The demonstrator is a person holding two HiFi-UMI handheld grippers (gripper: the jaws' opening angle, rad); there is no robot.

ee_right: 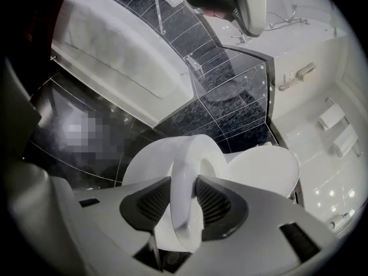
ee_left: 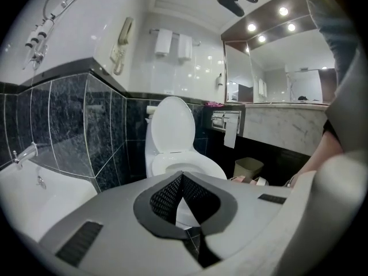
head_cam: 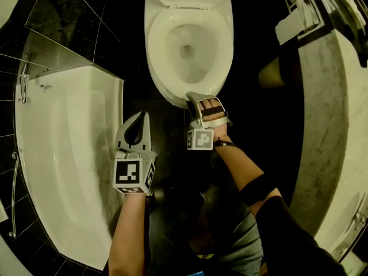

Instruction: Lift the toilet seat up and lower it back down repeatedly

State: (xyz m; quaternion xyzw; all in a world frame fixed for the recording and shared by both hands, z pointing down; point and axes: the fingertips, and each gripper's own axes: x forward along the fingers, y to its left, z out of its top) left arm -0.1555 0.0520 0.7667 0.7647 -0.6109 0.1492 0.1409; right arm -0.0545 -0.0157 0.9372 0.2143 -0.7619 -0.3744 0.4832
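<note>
Foremost, the right tongs (ee_right: pixel 185 184) are closed about the front rim of the toilet seat (ee_right: pixel 194 148): in the right gripper view the white ring passes edge-on between the two dark ribbed pads (ee_right: pixel 150 203), one pad lies against each face, and no gap shows on either side. Beyond these tongs the seat curves away over the toilet bowl (ee_right: pixel 141 168), and farther off stands the raised lid (ee_right: pixel 265 168). In the head view the seat lies low over the bowl, with the right tongs (head_cam: pixel 196 98) at its near edge and the lid upright at its far end; whether the seat rests fully on the bowl cannot be told. The left tongs (head_cam: pixel 142 117) hang well apart from the seat, to the left of the right tongs and nearer the person, above the dark floor (head_cam: pixel 169 128), with the bathtub (head_cam: pixel 63 154) on their left. In the left gripper view their pads meet at the tips and enclose only a small diamond-shaped opening; they hold nothing and touch nothing. Ahead of the left tongs (ee_left: pixel 183 175) the toilet faces the camera, seat down and lid up against the wall. A person's forearm extends behind each pair of tongs.
</note>
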